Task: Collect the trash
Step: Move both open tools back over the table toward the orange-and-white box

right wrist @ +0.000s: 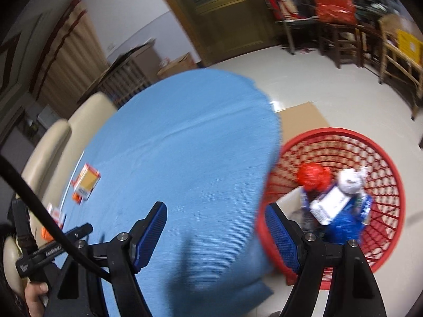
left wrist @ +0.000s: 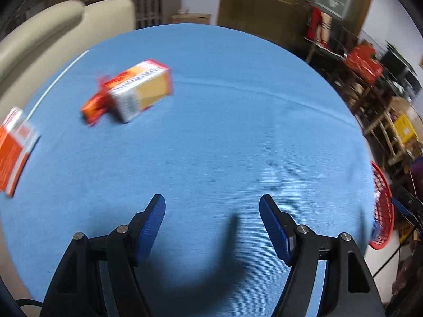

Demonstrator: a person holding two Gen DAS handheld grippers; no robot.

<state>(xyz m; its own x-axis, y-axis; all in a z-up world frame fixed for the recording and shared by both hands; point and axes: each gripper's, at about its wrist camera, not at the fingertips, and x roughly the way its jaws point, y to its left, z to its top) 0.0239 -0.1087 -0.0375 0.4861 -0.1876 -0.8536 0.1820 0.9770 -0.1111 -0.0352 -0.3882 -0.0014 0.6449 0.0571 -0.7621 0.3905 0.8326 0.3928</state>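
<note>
Blue cloth (left wrist: 224,132) fills both views, a round table top with most of the rubbish gone from it. Left gripper (left wrist: 212,219) hangs over the near part of the cloth, fingers spread apart, nothing between them. Right gripper (right wrist: 215,224) is just as released and empty, poised over the table's right edge with the red basket (right wrist: 380,142) on the floor just beyond it. Down in that basket sit a red bag (right wrist: 313,175), a white bundle (right wrist: 350,181), a pale box and something blue — so plenty has gone in already.

What's left? An orange and white carton (left wrist: 140,92) lies on its side at the far left of the cloth, a scrap of red wrapper (left wrist: 95,108) touching its left end. A second orange box (left wrist: 15,153) sits at the very left rim. Both are well apart from either gripper.

Reading it as a return trip: hands empty, heading for the next piece. Everything is smeared, so fine detail is lost. Next move looks like a reach across to the far left, the left gripper lining its spread fingers across the carton's narrower sides before closing.
</note>
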